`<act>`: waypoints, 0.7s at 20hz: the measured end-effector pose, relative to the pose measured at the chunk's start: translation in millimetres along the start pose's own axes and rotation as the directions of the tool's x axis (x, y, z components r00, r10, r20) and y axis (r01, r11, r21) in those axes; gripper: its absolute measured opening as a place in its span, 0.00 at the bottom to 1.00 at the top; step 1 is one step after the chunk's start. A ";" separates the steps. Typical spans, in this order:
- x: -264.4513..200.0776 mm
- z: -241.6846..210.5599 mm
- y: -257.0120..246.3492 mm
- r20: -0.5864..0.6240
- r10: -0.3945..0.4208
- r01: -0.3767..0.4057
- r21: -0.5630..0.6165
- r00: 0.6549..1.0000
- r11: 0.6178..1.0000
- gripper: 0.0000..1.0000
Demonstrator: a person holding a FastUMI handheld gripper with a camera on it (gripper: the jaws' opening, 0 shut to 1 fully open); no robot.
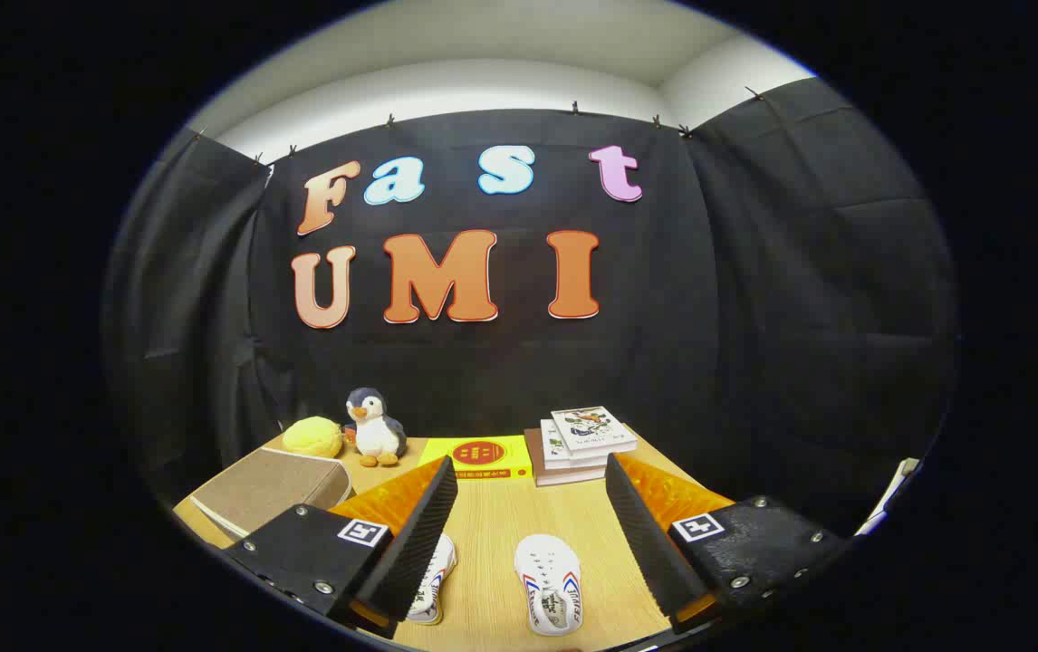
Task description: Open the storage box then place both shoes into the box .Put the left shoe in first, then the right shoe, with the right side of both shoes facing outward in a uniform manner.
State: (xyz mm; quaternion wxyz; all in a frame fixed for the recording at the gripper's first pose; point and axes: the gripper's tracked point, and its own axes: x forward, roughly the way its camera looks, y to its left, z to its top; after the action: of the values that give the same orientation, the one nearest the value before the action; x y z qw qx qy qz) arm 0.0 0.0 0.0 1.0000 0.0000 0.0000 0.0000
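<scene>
Two small white shoes with red and blue stripes lie on the wooden table [501,516], toes pointing away from me. One shoe [551,581] sits between my fingers, nearer the right one. The other shoe [435,580] is partly hidden behind my left finger [415,534]. My gripper [533,530] hovers above them, open wide, with nothing between its fingers. A brown-grey flat box [270,489] with its lid down rests on the table to the left, beyond the left finger.
At the back of the table stand a yellow plush [312,436], a penguin toy [376,427], a flat yellow book [481,455] and a stack of books [584,442]. A white object [890,493] pokes in at the far right.
</scene>
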 end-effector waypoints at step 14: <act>22.0 -18.7 1.3 -0.089 0.252 -0.247 0.068 0.964 0.967 0.98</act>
State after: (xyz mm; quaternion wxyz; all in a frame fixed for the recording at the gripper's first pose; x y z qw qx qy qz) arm 22.0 1.3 -18.7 0.9904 0.0283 0.0485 0.1260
